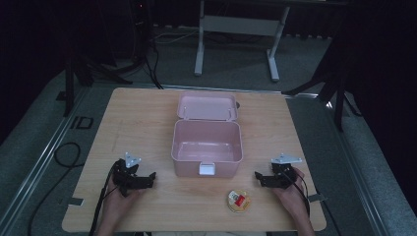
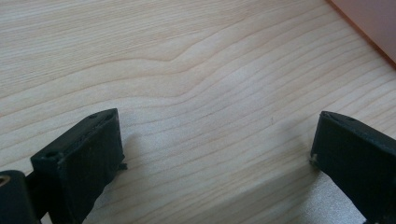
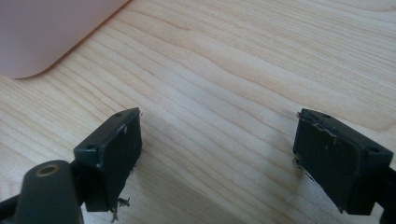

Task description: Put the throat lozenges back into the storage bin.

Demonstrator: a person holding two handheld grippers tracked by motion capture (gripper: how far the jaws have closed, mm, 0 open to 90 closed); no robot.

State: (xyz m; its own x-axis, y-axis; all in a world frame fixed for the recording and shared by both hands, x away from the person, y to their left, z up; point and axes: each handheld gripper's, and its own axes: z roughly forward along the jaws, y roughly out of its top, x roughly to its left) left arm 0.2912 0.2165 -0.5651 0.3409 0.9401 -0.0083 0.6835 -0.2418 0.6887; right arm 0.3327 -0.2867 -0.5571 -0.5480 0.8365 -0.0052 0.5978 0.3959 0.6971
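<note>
— What's on the tabletop (image 1: 133,123)?

— Pale wood with a wavy grain. In the middle stands a pink plastic box (image 1: 207,147), round-cornered, its hinged lid (image 1: 207,107) thrown back, a white latch at the front. A small round tin (image 1: 238,200) with a red label lies near the front edge, just ahead of the right claw (image 1: 259,177).

— And the claws?

— Both matte black, blocky, jaws spread wide over bare wood. The left claw (image 1: 150,178) rests to the left of the box, the right one opposite, neither touching it.
</note>
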